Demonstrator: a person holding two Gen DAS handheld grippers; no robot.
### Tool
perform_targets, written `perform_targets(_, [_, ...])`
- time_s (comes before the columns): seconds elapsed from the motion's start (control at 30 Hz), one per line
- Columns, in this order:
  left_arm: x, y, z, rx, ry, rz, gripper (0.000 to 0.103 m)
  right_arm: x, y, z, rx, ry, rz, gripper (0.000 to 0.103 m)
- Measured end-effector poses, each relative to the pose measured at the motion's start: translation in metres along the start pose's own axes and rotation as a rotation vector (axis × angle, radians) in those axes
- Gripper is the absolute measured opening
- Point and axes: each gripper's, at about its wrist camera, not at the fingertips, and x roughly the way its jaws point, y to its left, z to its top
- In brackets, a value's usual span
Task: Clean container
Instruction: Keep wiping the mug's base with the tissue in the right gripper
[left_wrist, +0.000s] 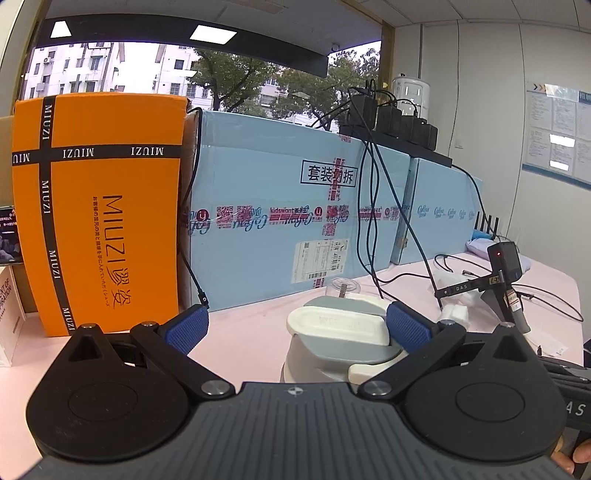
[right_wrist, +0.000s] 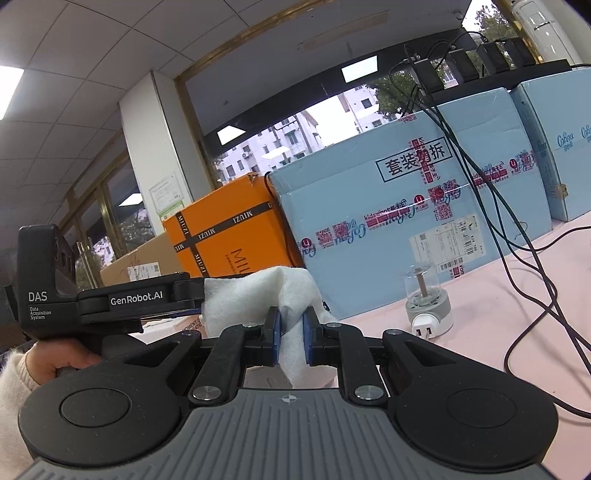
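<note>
Container (left_wrist: 332, 343), grey round plastic with white flip lid, upright on pink surface (left_wrist: 258, 332), between wide-spread blue ribbed pads of left claw (left_wrist: 295, 328); right pad seems touching lid, left apart. Right claw (right_wrist: 291, 328) pinched on one soft white fibrous cloth (right_wrist: 258, 295). One small clear-domed plug-in device (right_wrist: 428, 302) nearby. Two pale-blue cartons (left_wrist: 277, 206), one orange box (left_wrist: 99, 206).

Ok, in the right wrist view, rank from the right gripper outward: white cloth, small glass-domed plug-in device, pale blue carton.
1. White cloth, pinched between the right gripper fingers.
2. Small glass-domed plug-in device, ahead right on the table.
3. Pale blue carton, behind it.
</note>
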Motion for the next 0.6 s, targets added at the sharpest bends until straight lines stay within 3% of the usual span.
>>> perform_targets(0.17, [0.001, 0.002, -0.007, -0.010, -0.029, -0.047, 0.103, 0.005, -0.003, 0.001, -0.016, -0.005, -0.058, 0.013])
perform_targets(0.6, [0.000, 0.007, -0.010, -0.039, -0.059, -0.026, 0.103, 0.002, 0.013, -0.002, -0.048, -0.005, -0.056, 0.013])
